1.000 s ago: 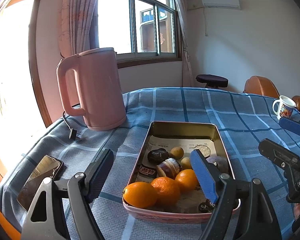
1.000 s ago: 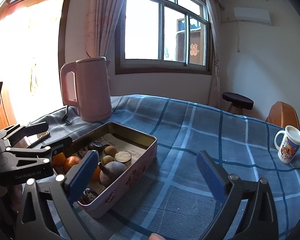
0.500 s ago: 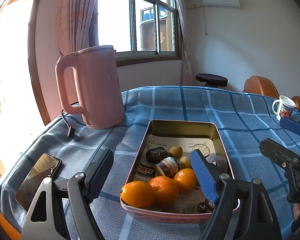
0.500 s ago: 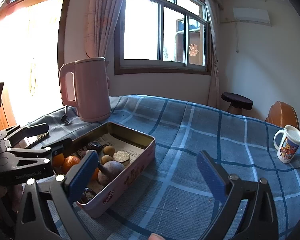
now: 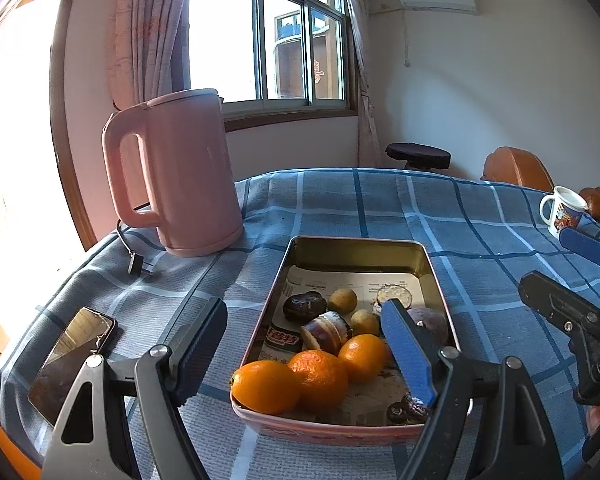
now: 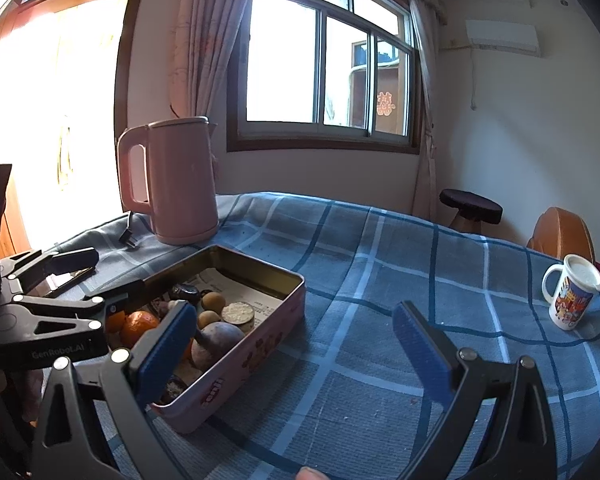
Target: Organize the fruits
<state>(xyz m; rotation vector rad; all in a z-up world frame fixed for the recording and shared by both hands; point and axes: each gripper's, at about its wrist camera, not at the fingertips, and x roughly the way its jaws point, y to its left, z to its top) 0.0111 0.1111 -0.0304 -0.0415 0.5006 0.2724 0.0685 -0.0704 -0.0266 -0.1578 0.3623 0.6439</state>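
The tin [image 5: 416,246] sits straight ahead of the left gripper [image 5: 308,348], with its long axis running away from the gripper toward the window, one short end nearest the fingers and the other far. Three oranges [image 5: 318,376] lie in a row across that near end, just beyond the fingertips, and behind them come a dark date-like fruit [image 5: 304,306], a brown-and-white striped piece [image 5: 327,330], two small tan round fruits [image 5: 343,300], a round white-topped thing [image 5: 394,294] and a purplish round fruit [image 5: 430,320] partly hidden by the gripper's right-hand finger. Compared with a second ago the left gripper's view has the pink kettle [image 5: 176,172] a little more to the right and the tin slightly nearer the centre; the fruits lie as they did. The left gripper's jaws stand wide apart, holding nothing, the near end of the tin framed between them without contact, as far as can be seen. From the right gripper [image 6: 296,350] the tin lies ahead and to the left, its long axis slanting away to the upper left, with its left-hand finger in front of the tin's near end. Its jaws are likewise spread wide and empty above the blue checked cloth [image 6: 380,280]. A phone [image 5: 72,360] lies left of the left gripper, and a mug [image 6: 572,296] stands far right of the right one.
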